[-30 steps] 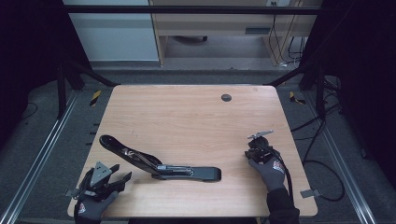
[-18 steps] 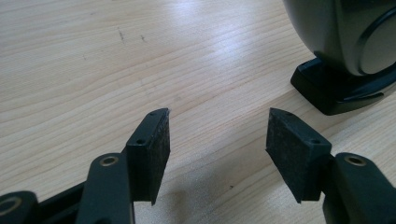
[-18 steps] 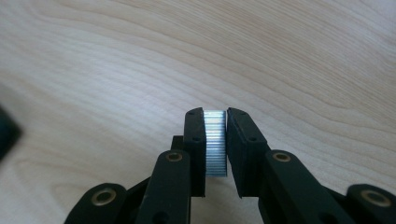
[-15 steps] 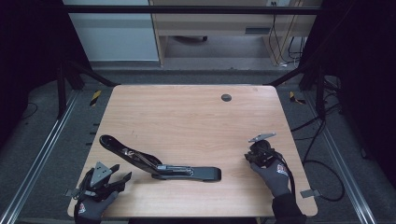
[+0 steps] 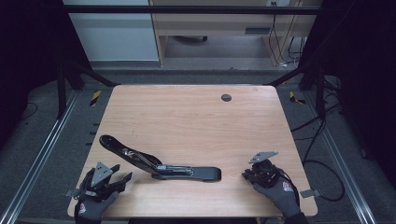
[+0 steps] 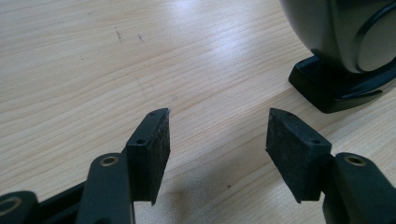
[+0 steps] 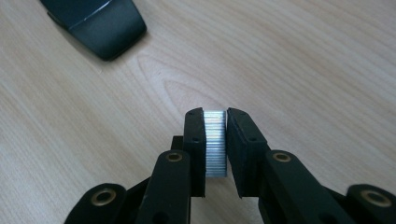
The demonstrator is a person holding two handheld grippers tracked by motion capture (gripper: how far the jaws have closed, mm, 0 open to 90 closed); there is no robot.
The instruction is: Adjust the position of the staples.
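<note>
A black stapler (image 5: 163, 167) lies hinged open on the wooden table (image 5: 196, 116), its lid arm (image 5: 122, 149) raised toward the left. My right gripper (image 5: 247, 175) is near the front right, shut on a silver strip of staples (image 7: 215, 140) that sits upright between its pads. In the right gripper view (image 7: 215, 126) the stapler's base tip (image 7: 95, 23) lies ahead at the upper left. My left gripper (image 5: 122, 180) rests at the front left, open and empty. In the left gripper view (image 6: 217, 140) the stapler's rounded end (image 6: 348, 51) is close at the upper right.
A small dark round grommet (image 5: 226, 97) sits in the far part of the tabletop. Black frame rails and cables run along both sides of the table on the floor. A desk stands beyond the far edge.
My right hand has drawn back toward the near edge of the table, still holding the staples. The left gripper and the stapler have stayed put.
</note>
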